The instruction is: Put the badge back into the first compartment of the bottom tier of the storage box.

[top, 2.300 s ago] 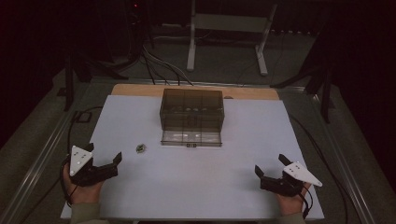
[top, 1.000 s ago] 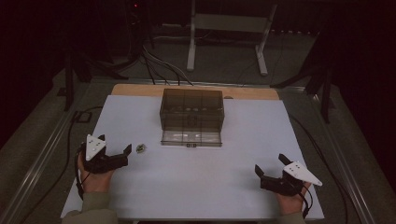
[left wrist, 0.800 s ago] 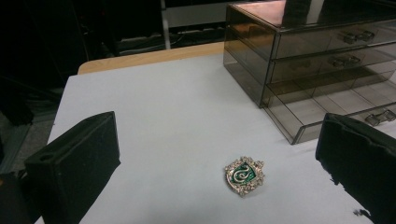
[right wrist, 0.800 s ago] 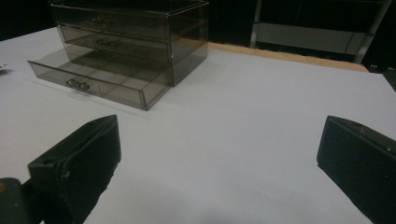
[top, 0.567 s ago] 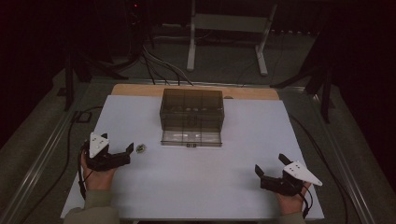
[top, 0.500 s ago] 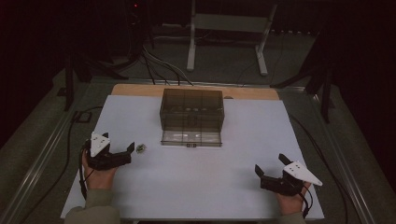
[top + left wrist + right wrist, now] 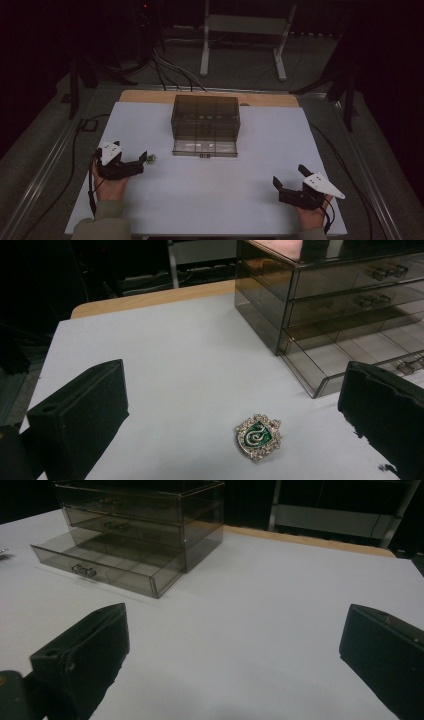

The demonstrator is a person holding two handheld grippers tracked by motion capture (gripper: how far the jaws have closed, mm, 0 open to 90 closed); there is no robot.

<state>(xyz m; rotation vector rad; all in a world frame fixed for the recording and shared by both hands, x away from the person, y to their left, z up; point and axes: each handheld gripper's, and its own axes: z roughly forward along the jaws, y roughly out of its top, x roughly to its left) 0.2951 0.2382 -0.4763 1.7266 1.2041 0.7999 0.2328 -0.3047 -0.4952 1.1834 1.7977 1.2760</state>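
A smoky clear drawer box (image 7: pixel 205 117) stands at the back middle of the white mat (image 7: pixel 210 200). Its bottom drawer (image 7: pixel 204 147) is pulled out; the two above it are closed. A small silver and green crest badge (image 7: pixel 150 159) lies on the mat left of the open drawer. My left gripper (image 7: pixel 142 163) is open, low over the mat, with the badge just beyond its tips. In the left gripper view the badge (image 7: pixel 258 436) lies between the two jaws, untouched, and the box (image 7: pixel 340 285) is at the upper right. My right gripper (image 7: pixel 288 176) rests open and holds nothing near the front right, facing the box (image 7: pixel 140 510).
A wooden table edge (image 7: pixel 150 96) shows behind the mat. A metal stand (image 7: pixel 240 30) and cables (image 7: pixel 170 70) lie on the floor beyond. A rail (image 7: pixel 40 170) runs along the left side. Bare mat spans the width between the two grippers.
My left gripper has moved forward and to the right, up to the badge. The right gripper, the badge and the drawer box have stayed put.
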